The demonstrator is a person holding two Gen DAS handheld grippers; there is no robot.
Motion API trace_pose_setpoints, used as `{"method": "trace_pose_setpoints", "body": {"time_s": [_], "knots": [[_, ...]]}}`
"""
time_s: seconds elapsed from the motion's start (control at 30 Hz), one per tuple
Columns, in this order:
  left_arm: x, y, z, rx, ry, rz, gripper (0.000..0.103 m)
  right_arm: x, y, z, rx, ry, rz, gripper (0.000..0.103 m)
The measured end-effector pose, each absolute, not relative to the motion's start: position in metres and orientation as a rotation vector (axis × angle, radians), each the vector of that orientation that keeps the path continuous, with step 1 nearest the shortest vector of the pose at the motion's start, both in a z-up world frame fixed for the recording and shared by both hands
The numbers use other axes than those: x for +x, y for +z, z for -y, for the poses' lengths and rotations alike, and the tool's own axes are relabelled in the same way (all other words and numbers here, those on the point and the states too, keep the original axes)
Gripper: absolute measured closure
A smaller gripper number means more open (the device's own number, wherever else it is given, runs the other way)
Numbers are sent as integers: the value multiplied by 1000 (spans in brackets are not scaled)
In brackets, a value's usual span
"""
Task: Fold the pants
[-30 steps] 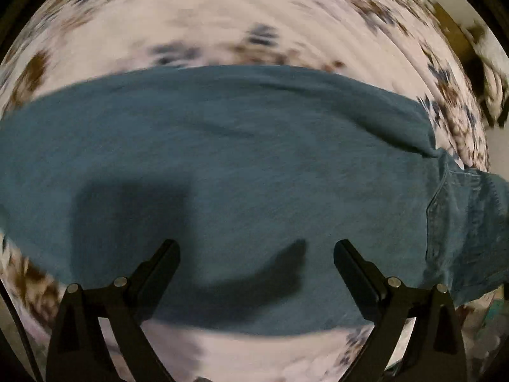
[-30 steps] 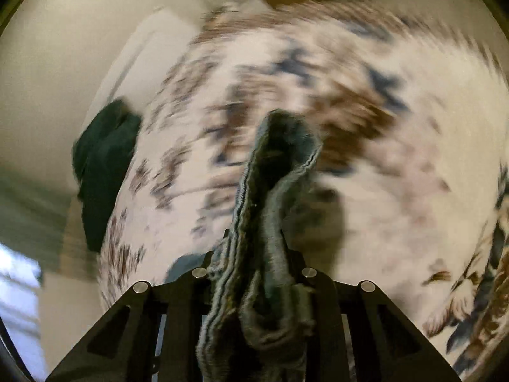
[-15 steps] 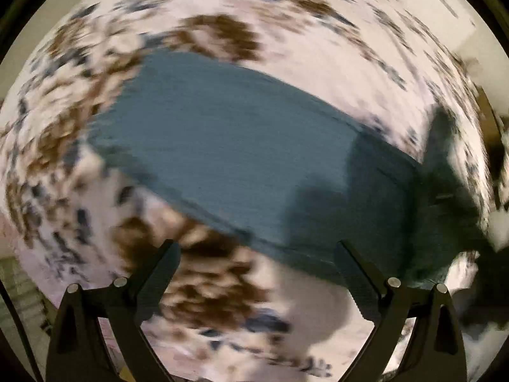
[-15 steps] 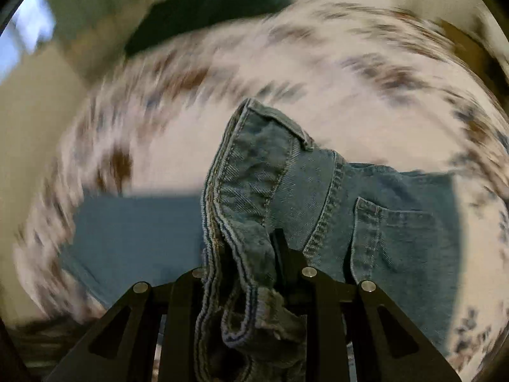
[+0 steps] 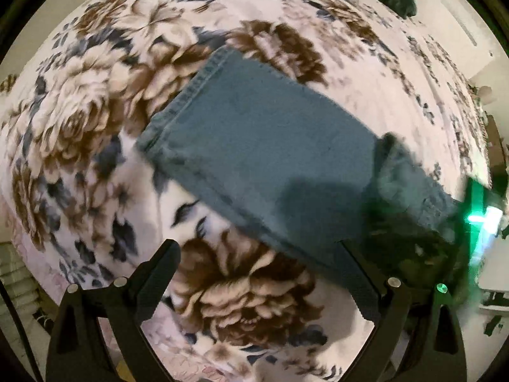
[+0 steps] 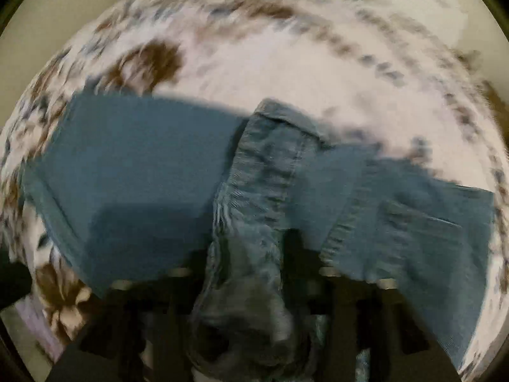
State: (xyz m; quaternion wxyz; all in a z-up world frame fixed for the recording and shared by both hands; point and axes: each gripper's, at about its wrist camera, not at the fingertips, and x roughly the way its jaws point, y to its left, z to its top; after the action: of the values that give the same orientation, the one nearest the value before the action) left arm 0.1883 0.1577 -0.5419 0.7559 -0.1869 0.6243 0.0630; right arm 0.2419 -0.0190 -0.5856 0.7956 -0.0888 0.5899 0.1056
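Step in hand: carrying the waist end over the legs for the cross fold.

Right gripper (image 6: 254,254) is clenched on the bunched waistband of the jeans (image 6: 133,172); view blurred, fingers mostly buried in denim.

Left gripper (image 5: 257,273) is released, fingers spread, nothing between them, above the jeans' near edge.

Jeans lie flat on the floral blanket (image 5: 79,111), hem (image 5: 184,98) at the far end.

Next, in my judgement: lay the waistband down toward the hem, edges matched, then let go.
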Motion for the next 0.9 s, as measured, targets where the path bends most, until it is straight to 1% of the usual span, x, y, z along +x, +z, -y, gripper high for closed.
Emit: {"method": "trace_pose_setpoints", "body": {"time_s": [0.03,0.13,0.2,0.27,0.33,0.43,0.53,0.57,0.63,0.67,0.7,0.77,0.87,0.9], "knots": [[194,-538,-155,-407,119,-1350,4,243,-583,21,-155,261,-1283,28],[207,-528,-146,-392,66,-1318,4,238,-556,49,84,346,-1313,27],[213,-524,-139,-393,34,-1301,4,230,-530,79,245,370,-1293,27],[222,-526,-130,-403,-4,-1302,4,219,-507,111,325,313,-1255,23],[233,-534,-119,-443,-43,-1318,4,209,-499,144,385,227,-1242,22],[248,-549,-101,-523,-85,-1330,4,202,-520,183,383,50,-1334,21],[260,-571,-73,-530,-130,-1356,4,197,-567,215,414,-38,-1475,22],[261,-578,-66,-518,-145,-1370,4,196,-580,223,411,-34,-1506,24],[261,-615,-47,-458,-145,-1481,5,195,-591,231,354,-67,-1522,38],[258,-625,-41,-418,-142,-1496,4,195,-593,232,356,-64,-1525,38],[254,-628,-33,-344,-157,-1469,2,196,-594,234,357,-61,-1528,38],[252,-623,-26,-286,-165,-1462,1,197,-594,234,337,-63,-1534,38],[248,-614,-30,-296,-170,-1471,1,199,-594,235,340,-68,-1544,38],[245,-610,-38,-347,-165,-1473,1,200,-590,235,340,-65,-1546,37]]}}
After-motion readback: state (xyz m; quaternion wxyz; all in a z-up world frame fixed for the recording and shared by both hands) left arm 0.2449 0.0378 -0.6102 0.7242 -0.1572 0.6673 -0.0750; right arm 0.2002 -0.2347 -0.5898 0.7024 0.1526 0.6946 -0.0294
